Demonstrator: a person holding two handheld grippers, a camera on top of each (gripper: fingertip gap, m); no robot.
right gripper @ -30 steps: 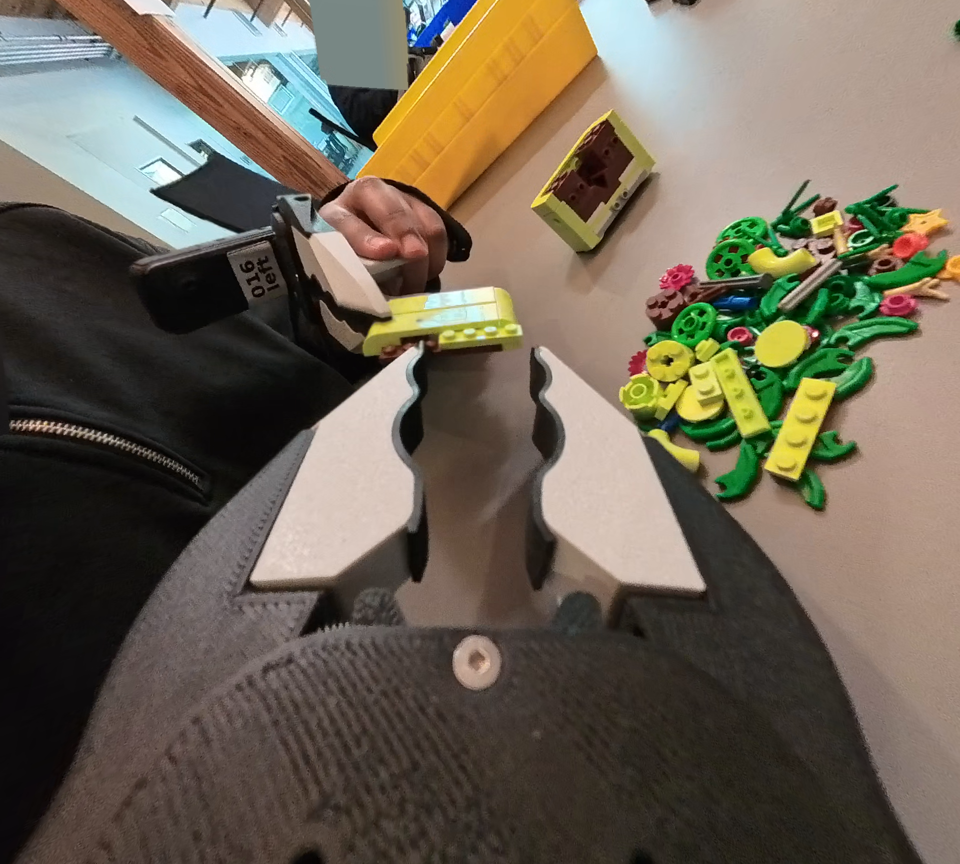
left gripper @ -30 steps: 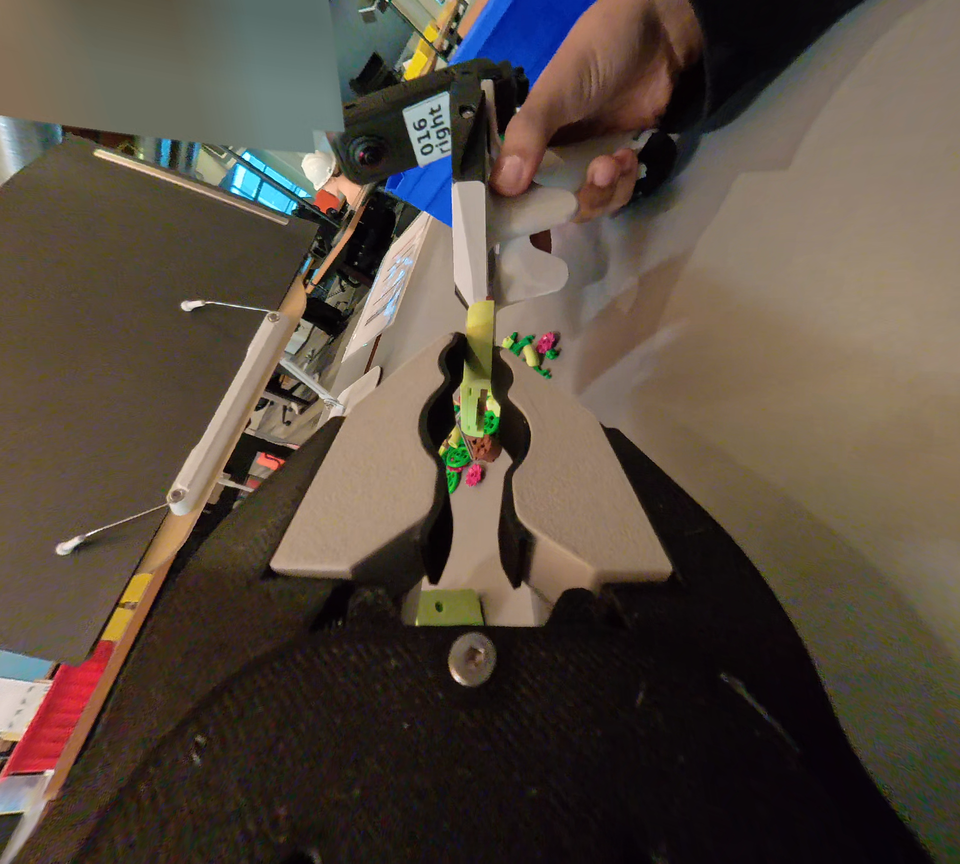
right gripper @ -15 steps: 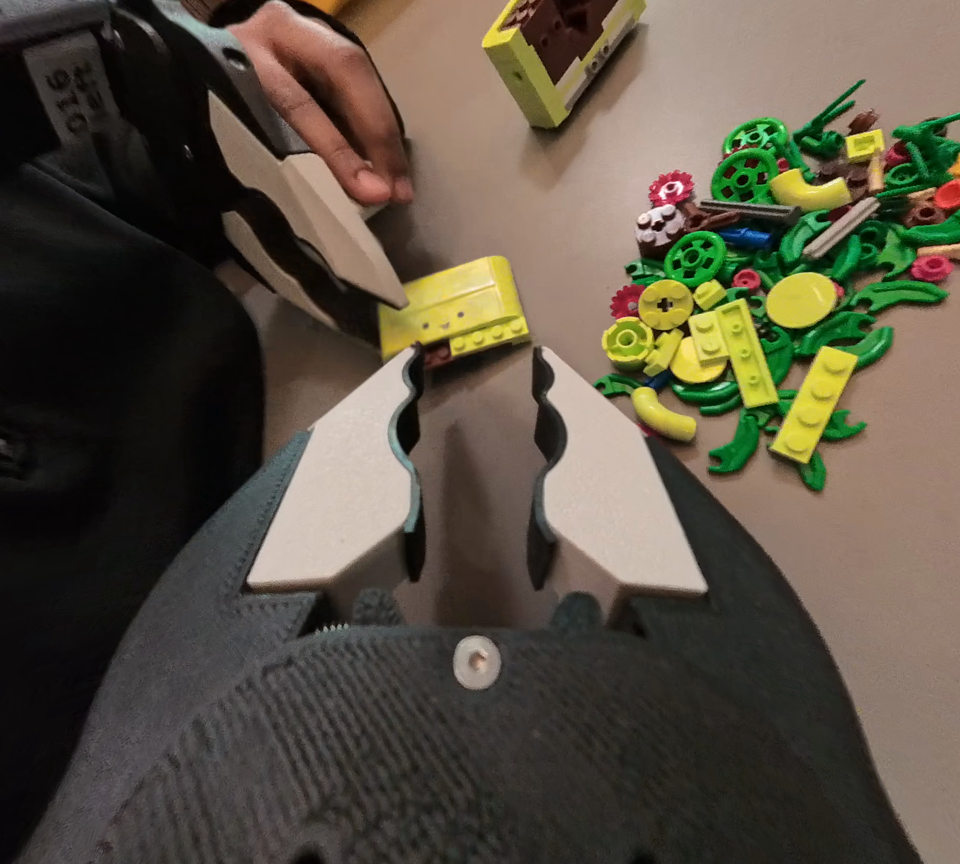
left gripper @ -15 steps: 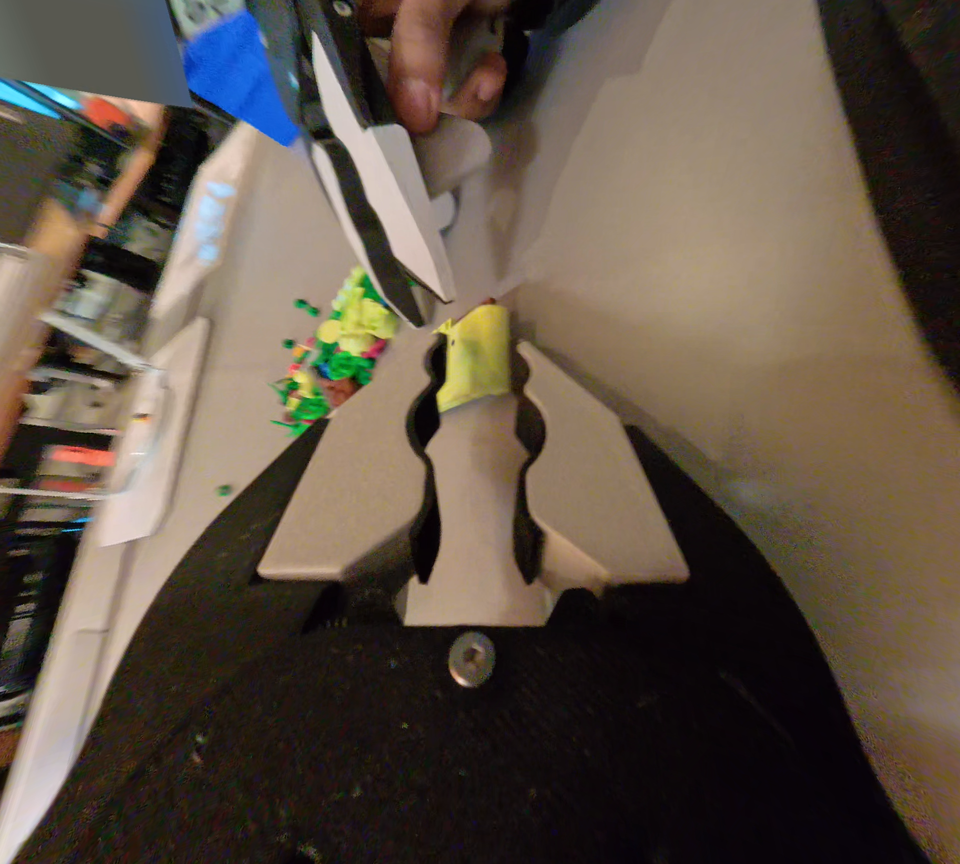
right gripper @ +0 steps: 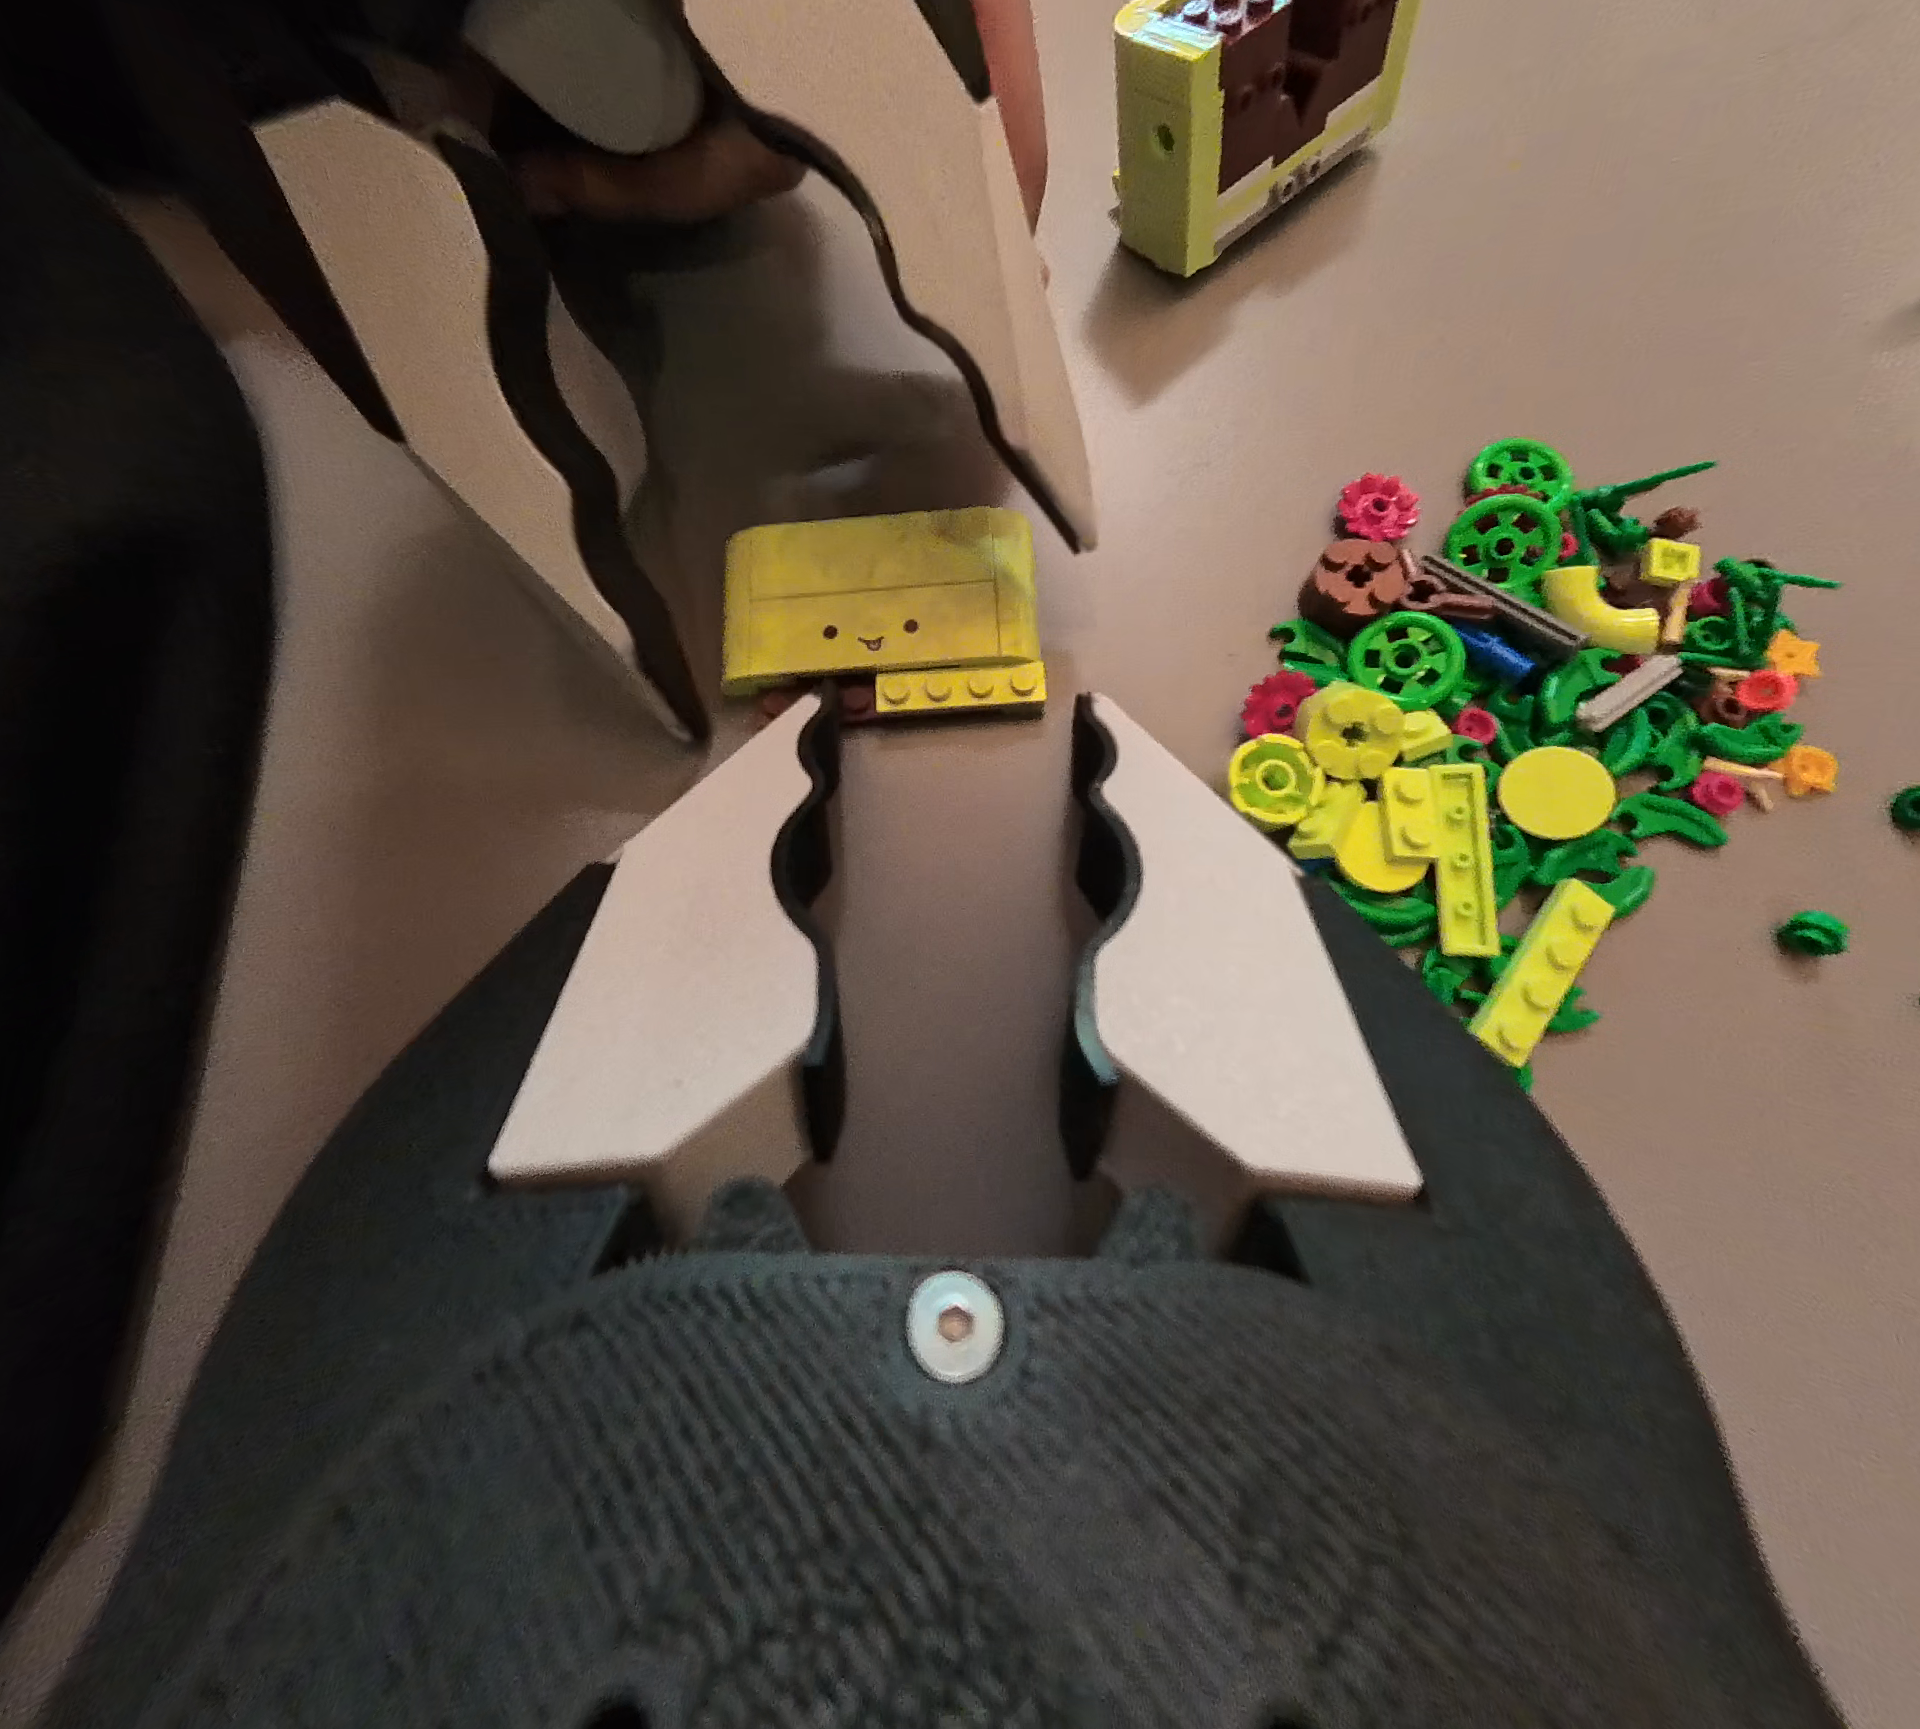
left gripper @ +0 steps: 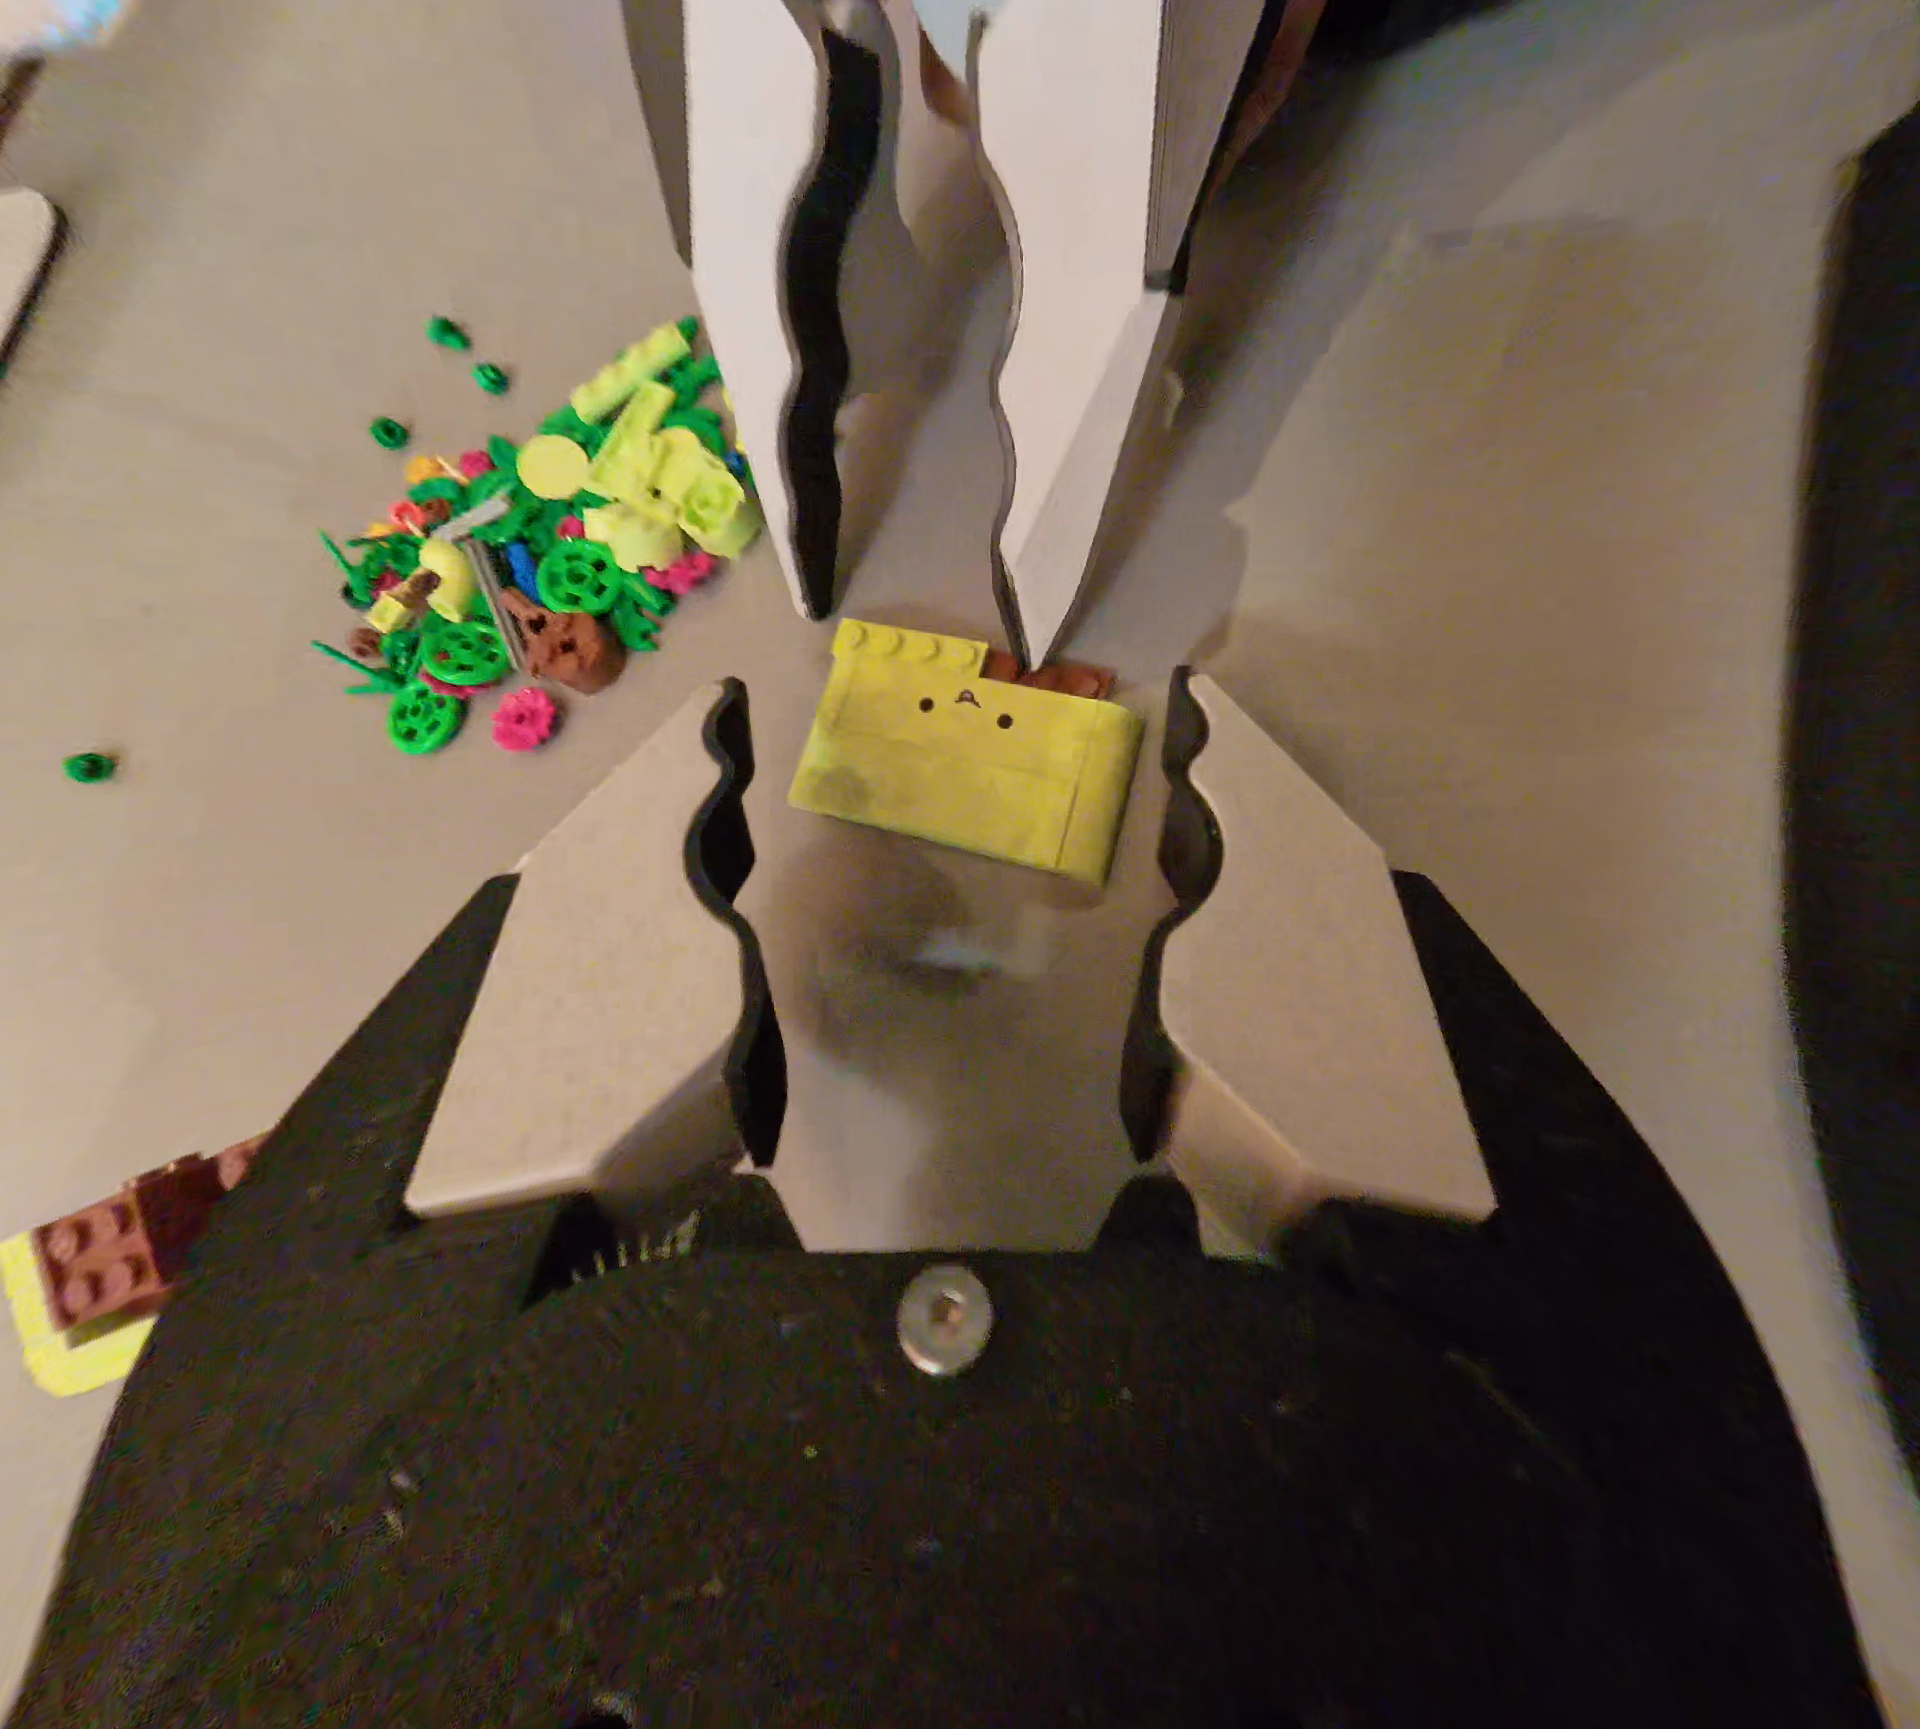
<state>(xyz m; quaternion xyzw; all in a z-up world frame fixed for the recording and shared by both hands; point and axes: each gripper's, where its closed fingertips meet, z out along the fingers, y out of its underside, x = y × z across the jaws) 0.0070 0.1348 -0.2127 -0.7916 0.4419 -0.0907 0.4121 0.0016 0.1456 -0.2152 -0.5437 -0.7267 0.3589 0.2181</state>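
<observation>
Fingers on both our grippers, left [left gripper: 951,703] and right [right gripper: 951,713], stand spread and hold nothing, facing tip to tip over the yellow block [left gripper: 966,770] lying on the desk [left gripper: 1507,484] mid-frame, loose bricks [right gripper: 1507,723] heaped beside it.

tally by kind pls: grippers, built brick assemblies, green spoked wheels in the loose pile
Two-finger grippers: 2, left gripper, right gripper
Built brick assemblies: 2, flat lime brick panel with a printed face, lime-and-brown brick block
Green plastic spoked wheels: 3
Total: 7
</observation>
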